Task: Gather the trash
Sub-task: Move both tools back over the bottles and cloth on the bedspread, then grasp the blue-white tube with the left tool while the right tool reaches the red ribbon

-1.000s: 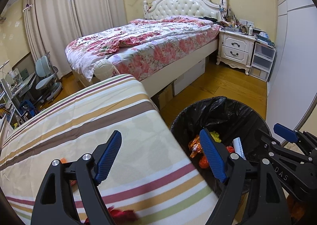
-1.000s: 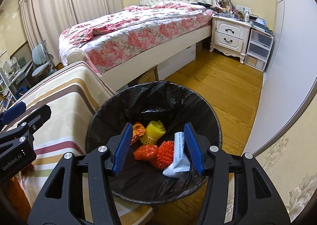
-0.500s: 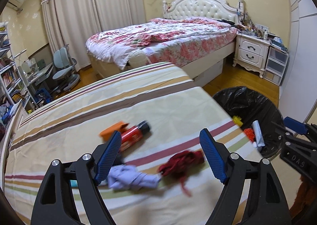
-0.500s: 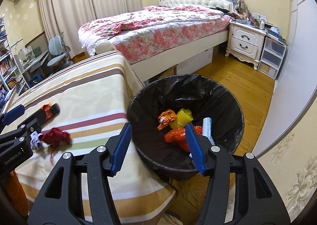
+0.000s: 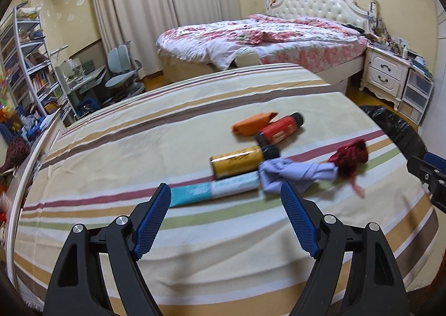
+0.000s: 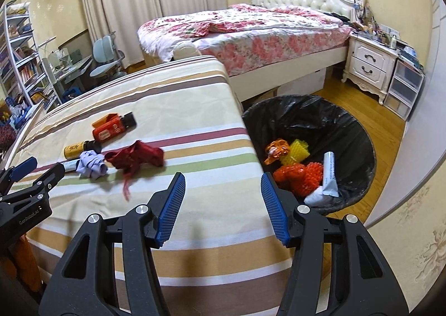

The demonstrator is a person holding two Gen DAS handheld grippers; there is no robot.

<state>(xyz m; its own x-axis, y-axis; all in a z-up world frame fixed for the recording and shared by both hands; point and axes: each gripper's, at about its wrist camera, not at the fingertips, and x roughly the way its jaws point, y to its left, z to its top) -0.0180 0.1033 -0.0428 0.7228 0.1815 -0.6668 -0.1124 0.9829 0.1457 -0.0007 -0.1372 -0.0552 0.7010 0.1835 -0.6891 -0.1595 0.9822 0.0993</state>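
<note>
Trash lies on the striped bedspread (image 5: pixel 139 154): an orange packet (image 5: pixel 252 124), a red bottle (image 5: pixel 280 129), a yellow can (image 5: pixel 239 161), a teal and white tube (image 5: pixel 214 190), a crumpled lilac cloth (image 5: pixel 295 174) and a dark red rag (image 5: pixel 351 155). My left gripper (image 5: pixel 225 221) is open and empty, just short of the tube. My right gripper (image 6: pixel 223 204) is open and empty over the bed's right edge, beside the black-lined trash bin (image 6: pixel 351 126) that holds orange and yellow trash and a white tube (image 6: pixel 329 171). The red rag (image 6: pixel 136 155) lies ahead-left of it.
A floral bed (image 6: pixel 251 29) stands behind, with a white nightstand (image 6: pixel 368 65) and plastic drawers (image 6: pixel 404 87) to its right. A desk, chairs (image 5: pixel 122 70) and a bookshelf (image 5: pixel 25 59) are at the left. Wooden floor surrounds the bin.
Both grippers have swung left, away from the bin and over the striped bed. The trash on the bed has come into view ahead of the left gripper. Both stay open and empty.
</note>
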